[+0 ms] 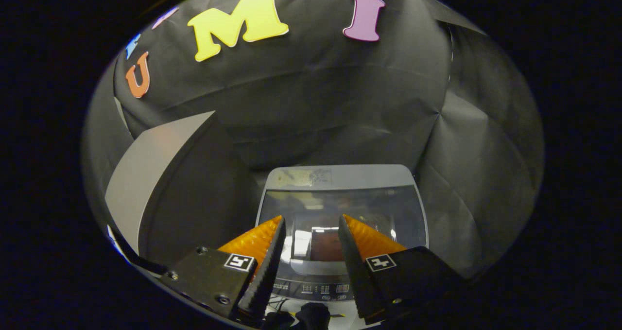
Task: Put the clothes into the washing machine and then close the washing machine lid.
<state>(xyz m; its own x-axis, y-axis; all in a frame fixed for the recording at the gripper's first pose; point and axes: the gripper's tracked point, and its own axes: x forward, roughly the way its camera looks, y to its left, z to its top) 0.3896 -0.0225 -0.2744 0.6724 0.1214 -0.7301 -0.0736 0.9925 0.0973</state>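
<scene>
A grey top-loading washing machine (340, 177) stands below and ahead of me against the black booth wall. Its dark glass lid (388, 213) lies flat over the tub and reflects lights. The control panel (318, 288) runs along the machine's near edge, between my fingers. My gripper (311, 218) hovers above the lid, open, with nothing between its fingers. Just below the panel, at the base of my fingers, a dark bundle (313, 315) rests on a pale surface; I cannot tell whether it is clothing.
A tall grey panel (146, 174) leans to the left of the machine. Black cloth walls close in behind and to the right of the machine. A thin dark cable (279, 303) lies beside the dark bundle.
</scene>
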